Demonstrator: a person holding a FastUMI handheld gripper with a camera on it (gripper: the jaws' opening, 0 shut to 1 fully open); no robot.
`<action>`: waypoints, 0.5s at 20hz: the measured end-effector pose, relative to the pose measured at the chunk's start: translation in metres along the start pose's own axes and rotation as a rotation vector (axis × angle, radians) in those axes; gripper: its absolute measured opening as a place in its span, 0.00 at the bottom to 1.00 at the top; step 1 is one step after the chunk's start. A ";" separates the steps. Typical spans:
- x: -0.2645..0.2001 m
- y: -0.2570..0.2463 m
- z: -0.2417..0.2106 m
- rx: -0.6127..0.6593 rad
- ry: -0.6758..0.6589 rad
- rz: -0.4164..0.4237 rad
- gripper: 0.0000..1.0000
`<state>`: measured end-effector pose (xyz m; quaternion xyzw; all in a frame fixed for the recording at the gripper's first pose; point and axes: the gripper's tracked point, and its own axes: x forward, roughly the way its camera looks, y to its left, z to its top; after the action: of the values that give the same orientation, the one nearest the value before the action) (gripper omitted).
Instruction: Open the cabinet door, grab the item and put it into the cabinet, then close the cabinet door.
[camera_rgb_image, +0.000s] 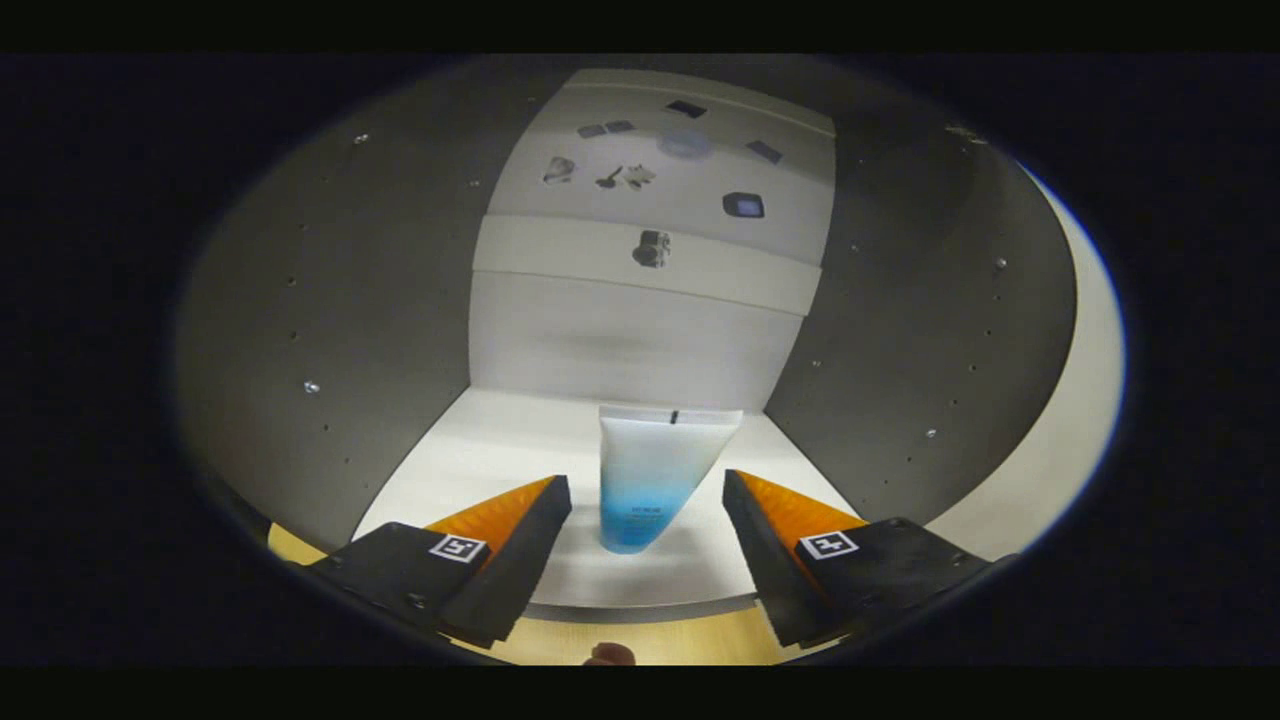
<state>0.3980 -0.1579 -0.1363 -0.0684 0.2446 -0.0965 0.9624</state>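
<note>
Tube (655, 470) stands on cabinet shelf (480, 450); claw (648, 510) spread, clear of it. Placing looks done; next, withdraw and close door.

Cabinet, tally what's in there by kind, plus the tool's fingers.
Tube: 1, standing on the cabinet floor, cap down
Fingers of the tool: 2, spread apart either side of the tube, not touching it
Total: 3

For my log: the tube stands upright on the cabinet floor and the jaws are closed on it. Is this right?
Not quite. In the gripper view the tube does stand upright on the cabinet floor, but the gripper has its jaws open, apart from the tube on each side.
</note>
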 end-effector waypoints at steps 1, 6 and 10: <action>-0.013 -0.001 0.010 -0.004 -0.049 -0.004 0.98; -0.103 0.004 0.054 0.013 -0.249 0.023 0.98; -0.187 -0.002 0.063 0.030 -0.345 0.020 0.98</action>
<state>0.2667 -0.1137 0.0049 -0.0673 0.0749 -0.0772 0.9919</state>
